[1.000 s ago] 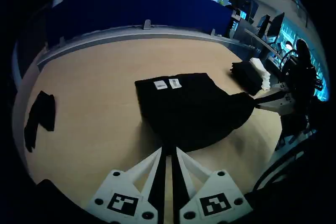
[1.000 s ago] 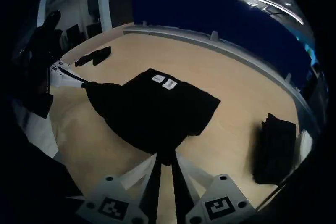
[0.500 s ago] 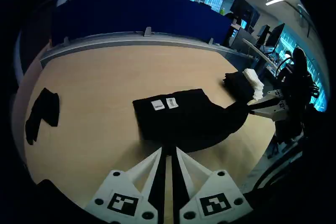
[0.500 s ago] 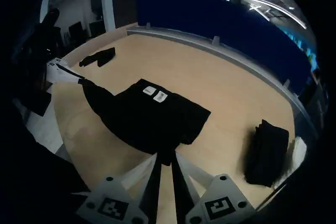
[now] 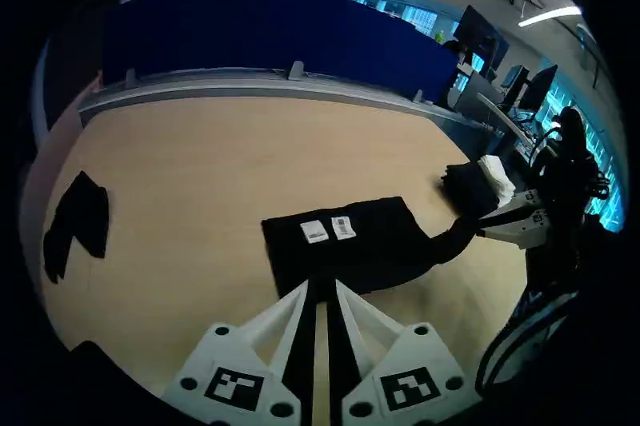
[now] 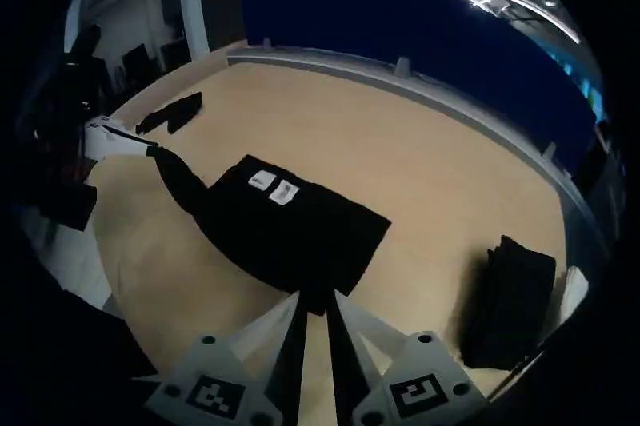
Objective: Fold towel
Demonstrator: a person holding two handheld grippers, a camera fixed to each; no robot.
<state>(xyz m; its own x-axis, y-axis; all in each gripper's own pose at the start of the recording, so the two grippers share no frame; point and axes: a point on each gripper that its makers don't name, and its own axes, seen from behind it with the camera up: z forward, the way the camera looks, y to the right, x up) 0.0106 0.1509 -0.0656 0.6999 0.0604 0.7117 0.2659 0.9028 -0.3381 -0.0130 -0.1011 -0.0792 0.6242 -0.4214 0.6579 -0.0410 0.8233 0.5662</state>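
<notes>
Fingers of left gripper (image 5: 322,288) and right gripper (image 6: 317,300) each pinch a near corner of the black towel (image 5: 364,238), spread on the table (image 5: 200,162) toward twelve o'clock; seemingly one fold begun, more remaining.

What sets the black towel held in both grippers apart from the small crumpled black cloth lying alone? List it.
The black towel is pinched by the left gripper and right gripper; the small black cloth lies untouched. The towel lies mostly flat and shows two white labels; the cloth is bunched, with none visible. Both are black, on the light wooden table.
</notes>
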